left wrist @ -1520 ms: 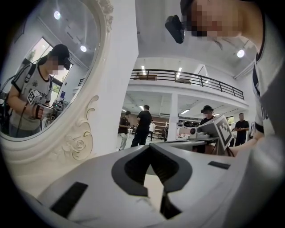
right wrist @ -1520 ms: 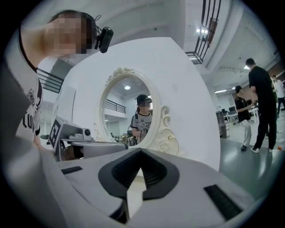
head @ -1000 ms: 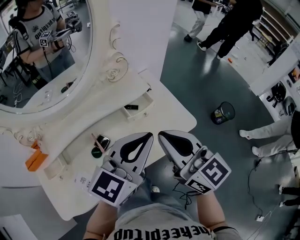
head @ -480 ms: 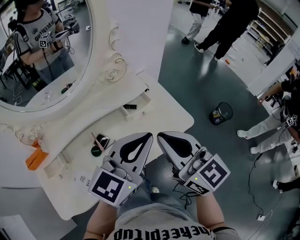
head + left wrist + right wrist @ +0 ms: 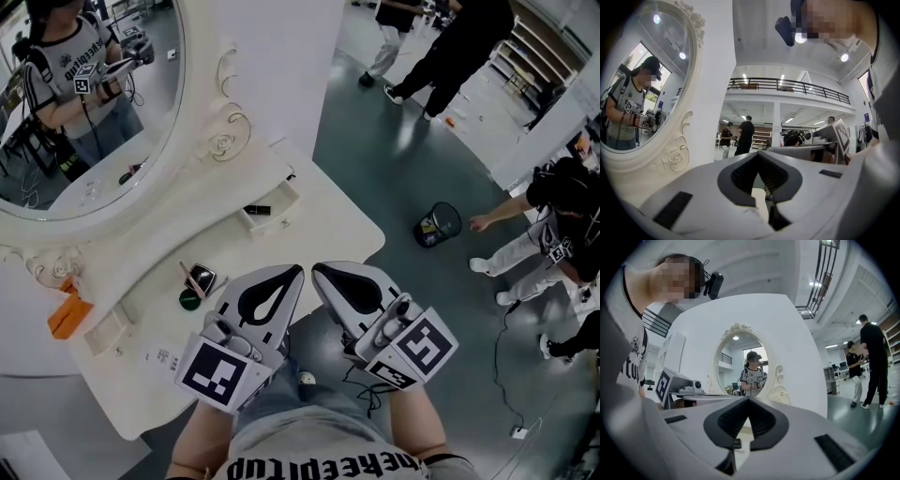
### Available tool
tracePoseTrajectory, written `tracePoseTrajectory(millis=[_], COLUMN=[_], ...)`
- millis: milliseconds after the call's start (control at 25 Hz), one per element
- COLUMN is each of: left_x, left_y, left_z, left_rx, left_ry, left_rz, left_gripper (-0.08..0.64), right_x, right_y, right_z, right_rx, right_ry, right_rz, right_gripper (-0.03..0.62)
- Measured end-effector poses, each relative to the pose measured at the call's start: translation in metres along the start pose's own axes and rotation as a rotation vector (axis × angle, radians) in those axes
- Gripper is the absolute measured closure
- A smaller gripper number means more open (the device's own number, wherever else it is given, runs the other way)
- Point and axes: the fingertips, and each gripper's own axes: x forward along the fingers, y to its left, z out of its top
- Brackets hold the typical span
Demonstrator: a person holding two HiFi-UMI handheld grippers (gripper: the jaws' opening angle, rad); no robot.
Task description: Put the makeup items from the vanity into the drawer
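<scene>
Both grippers hovered side by side at the vanity's (image 5: 319,225) front edge, on the person's side of the small drawer (image 5: 281,204). The left gripper (image 5: 296,272) and the right gripper (image 5: 317,270) each had its jaws pressed together with nothing between them. That empty, level pose looked like a resting stance rather than a reach.

The drawer stood pulled out below the mirror (image 5: 84,122), probably so things could be dropped in from above. One slim dark item (image 5: 256,210) lay inside it. The other makeup pieces sat on the tabletop well to the drawer's left and nearer the person: a green round pot (image 5: 190,300), a compact (image 5: 202,279) touching or just beside it, and a pink stick (image 5: 184,274). An orange object (image 5: 68,317) lay further left again. The scene therefore showed a job partly met, with one piece in and several out.

Only the head view showed the tabletop, the drawer and their contents. The left gripper view looked past its closed tips (image 5: 758,153) to the hall beyond the drawer, where people stood under a balcony, and showed no makeup. The right gripper view, over its own closed tips (image 5: 747,399), faced the mirror (image 5: 749,366) squarely and caught the person's reflection. A small dark shape showed through its jaw cut-out, too small to identify.
</scene>
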Motion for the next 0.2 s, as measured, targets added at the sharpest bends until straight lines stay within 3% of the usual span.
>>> tracePoseTrajectory(millis=[200], left_x=[-0.003], left_y=[0.0015], left_z=[0.0036], left_rx=[0.018], left_ry=[-0.028], left_rz=[0.006], left_gripper=[0.538], right_x=[-0.001], right_y=[0.0031], right_z=[0.0004], right_rx=[-0.001], right_ry=[-0.002], right_rz=[0.001], right_gripper=[0.581])
